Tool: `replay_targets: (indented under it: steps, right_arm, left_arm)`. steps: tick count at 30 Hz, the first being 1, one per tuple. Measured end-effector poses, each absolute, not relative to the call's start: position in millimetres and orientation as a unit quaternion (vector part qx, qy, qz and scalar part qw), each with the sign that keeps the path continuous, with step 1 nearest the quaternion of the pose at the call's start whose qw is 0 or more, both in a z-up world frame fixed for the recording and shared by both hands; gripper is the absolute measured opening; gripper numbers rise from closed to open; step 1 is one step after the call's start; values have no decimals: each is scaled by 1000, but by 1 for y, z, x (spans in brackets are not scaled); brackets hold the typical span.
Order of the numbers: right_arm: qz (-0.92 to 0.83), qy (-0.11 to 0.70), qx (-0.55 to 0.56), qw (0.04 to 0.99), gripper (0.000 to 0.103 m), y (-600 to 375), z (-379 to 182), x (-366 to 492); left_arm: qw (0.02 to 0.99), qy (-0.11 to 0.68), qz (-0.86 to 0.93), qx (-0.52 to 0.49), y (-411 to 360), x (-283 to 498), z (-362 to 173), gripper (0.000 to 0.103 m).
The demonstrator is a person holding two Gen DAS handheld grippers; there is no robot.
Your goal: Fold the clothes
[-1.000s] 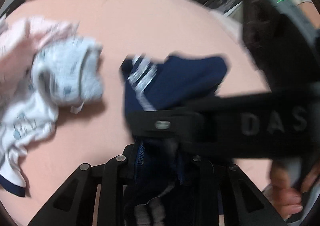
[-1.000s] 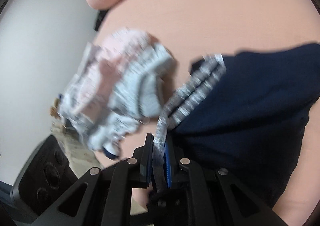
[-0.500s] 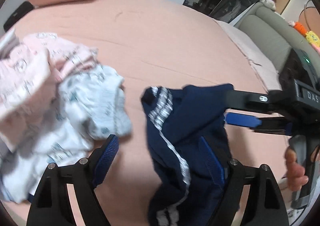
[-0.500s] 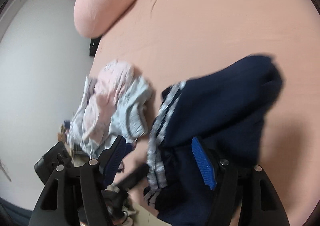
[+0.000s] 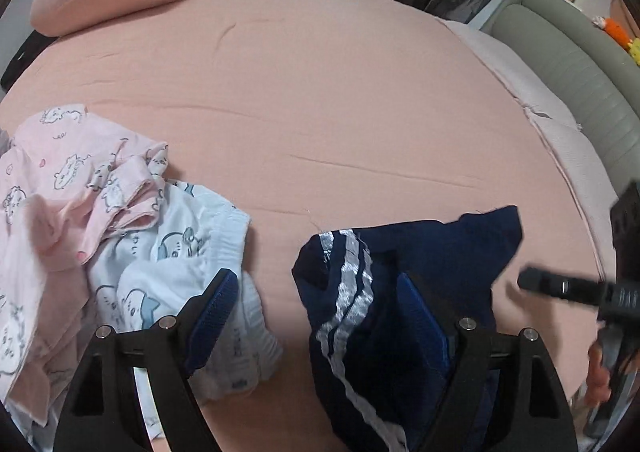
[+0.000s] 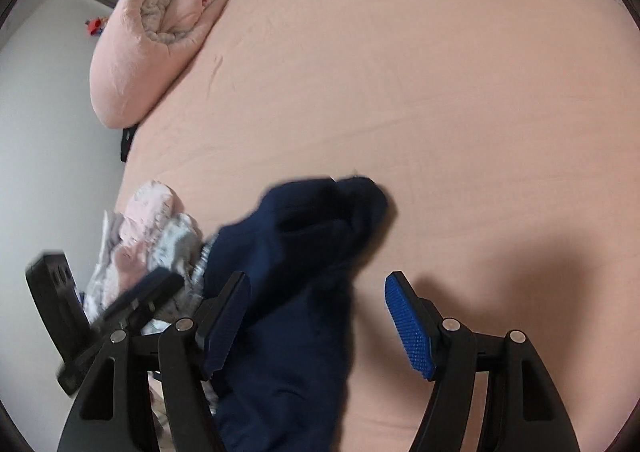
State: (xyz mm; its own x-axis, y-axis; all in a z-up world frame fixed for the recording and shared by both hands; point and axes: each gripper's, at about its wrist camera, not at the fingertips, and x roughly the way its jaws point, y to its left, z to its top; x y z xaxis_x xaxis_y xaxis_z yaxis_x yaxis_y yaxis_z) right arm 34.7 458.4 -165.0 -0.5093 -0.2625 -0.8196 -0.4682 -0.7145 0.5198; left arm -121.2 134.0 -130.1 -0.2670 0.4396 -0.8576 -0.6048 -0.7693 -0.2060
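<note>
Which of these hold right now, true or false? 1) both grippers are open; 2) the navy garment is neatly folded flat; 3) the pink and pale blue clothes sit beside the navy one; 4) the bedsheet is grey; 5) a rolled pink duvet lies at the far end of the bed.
1) True. The left gripper and right gripper both stand open, pads pressing on nothing.
2) False. The navy garment with its silver stripes lies crumpled in a heap.
3) True. The pink pyjama piece and pale blue printed piece lie bunched to its left in the left wrist view.
4) False. The bedsheet is peach pink.
5) True. The rolled duvet rests at the far edge.
</note>
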Motion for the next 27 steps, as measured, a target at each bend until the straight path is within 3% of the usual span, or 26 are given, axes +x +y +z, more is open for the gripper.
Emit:
replay_targets:
  steps: [9,11,15,19,23,27]
  right_arm:
    - [794,337,-504,35,70,418,-192,30]
    - [802,330,-497,34,69,416,-192,28]
    - [816,307,-488,48,67,410,-193,19]
    - [815,307,-487,64,56,410,-194,9]
    - [814,284,-500,82,33,406,-198,3]
    - [815,281,-497,98,26,407,-198,6]
  left_arm:
    - [355,105,794,-482,150,-115,-126,80]
    - [350,116,794,-483,157,-113,-130,74]
    - [345,110,780,-511,163,-115,-146,43]
    - [338,93,776,-525,157,-116,-153,35]
    - [342,107,781,-511,166,-107,-156,27]
    - [337,123,790,-497,178,-97,-160,15]
